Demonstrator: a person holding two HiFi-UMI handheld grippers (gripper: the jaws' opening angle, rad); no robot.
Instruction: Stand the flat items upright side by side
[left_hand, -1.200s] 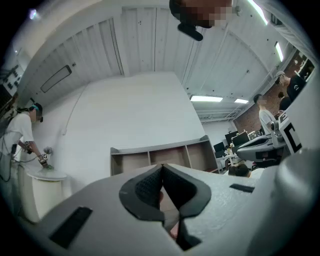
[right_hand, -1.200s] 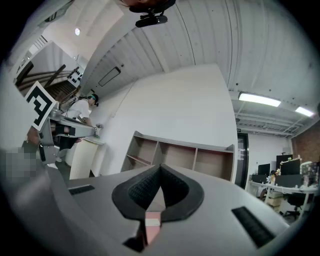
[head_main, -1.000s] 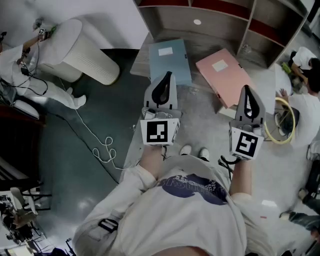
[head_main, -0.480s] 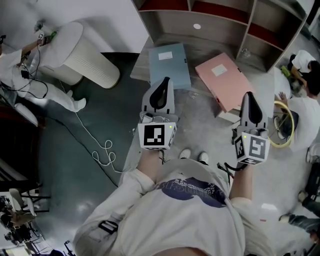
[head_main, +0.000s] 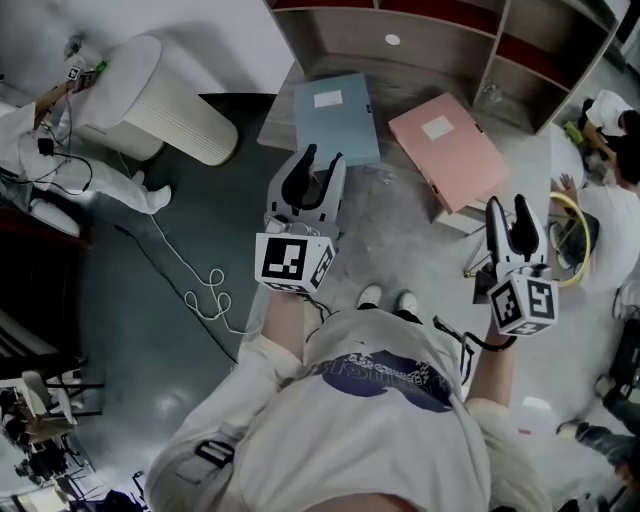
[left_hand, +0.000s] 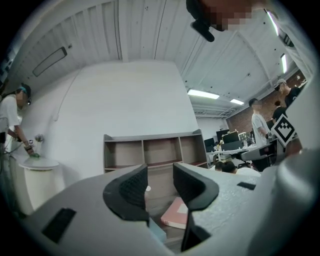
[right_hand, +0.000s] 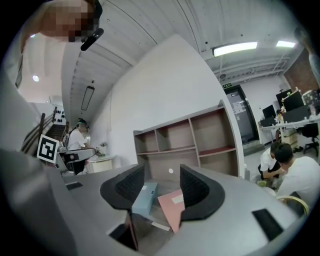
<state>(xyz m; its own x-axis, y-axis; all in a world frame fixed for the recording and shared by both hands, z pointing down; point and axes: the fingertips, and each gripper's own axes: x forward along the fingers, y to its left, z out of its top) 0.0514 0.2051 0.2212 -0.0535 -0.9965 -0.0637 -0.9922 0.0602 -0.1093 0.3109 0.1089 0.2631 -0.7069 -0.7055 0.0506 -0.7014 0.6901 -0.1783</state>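
Note:
A light blue flat file box and a pink one lie flat on the grey floor before a low wooden shelf unit. The right gripper view shows the blue box and the pink box far off beyond the jaws. My left gripper hovers just short of the blue box, open, nothing between its fingers. My right gripper hangs to the right of the pink box, open and empty. Both pairs of jaws have just been opening. In the left gripper view the pink box shows beyond the left gripper.
A white ribbed cylinder lies at the left, with a cable trailing over dark floor. People crouch at the right edge by a yellow hoop. My shoes stand between the grippers.
Both grippers went from shut to open. The right gripper rolled and shifted right and lower in the head view. The left gripper moved slightly left.

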